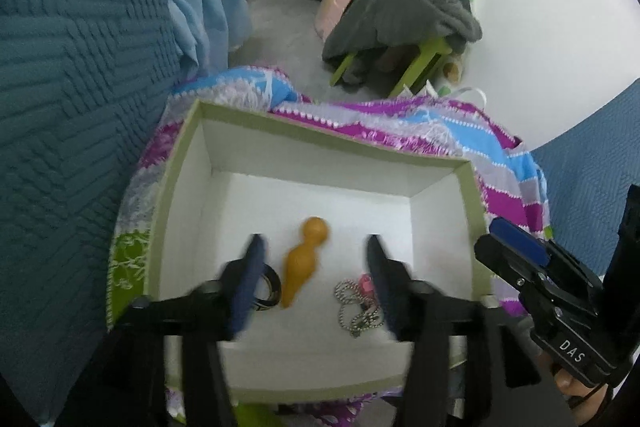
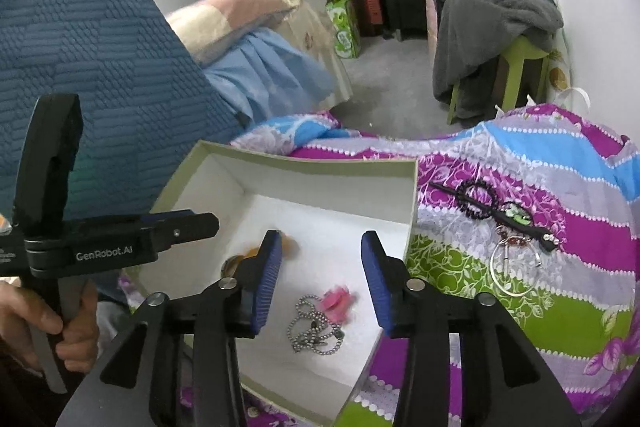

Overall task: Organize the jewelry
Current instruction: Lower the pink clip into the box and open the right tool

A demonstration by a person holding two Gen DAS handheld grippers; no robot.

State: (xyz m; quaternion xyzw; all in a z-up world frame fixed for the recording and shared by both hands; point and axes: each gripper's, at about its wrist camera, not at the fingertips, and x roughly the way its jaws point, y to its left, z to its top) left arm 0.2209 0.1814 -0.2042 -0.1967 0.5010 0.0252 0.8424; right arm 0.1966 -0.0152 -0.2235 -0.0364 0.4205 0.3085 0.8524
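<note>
- A quilted blue bedspread fills the left side, with a striped, flowered cloth in purple, blue, grey and green spread over it.
- An open box with a pale green rim and white inside sits on that cloth.
- The left gripper hangs over the box with its jaws spread wide and nothing between the pads; the orange piece lies loose on the box floor below the gap.
- The right gripper also points down into the box, jaws apart and holding nothing; the chain lies on the floor below them.
- A hand grasps the handle of the left gripper at the edge of the right wrist view.
- The orange figure-shaped piece lies near the middle of the box floor.
- A silver ball chain lies coiled in the box, touching a small pink piece.
- A dark ring lies in the box just left of the orange piece.
- Outside the box, on the cloth to its right, lie a black beaded bracelet, a dark hair stick and a thin silver bangle.
</note>
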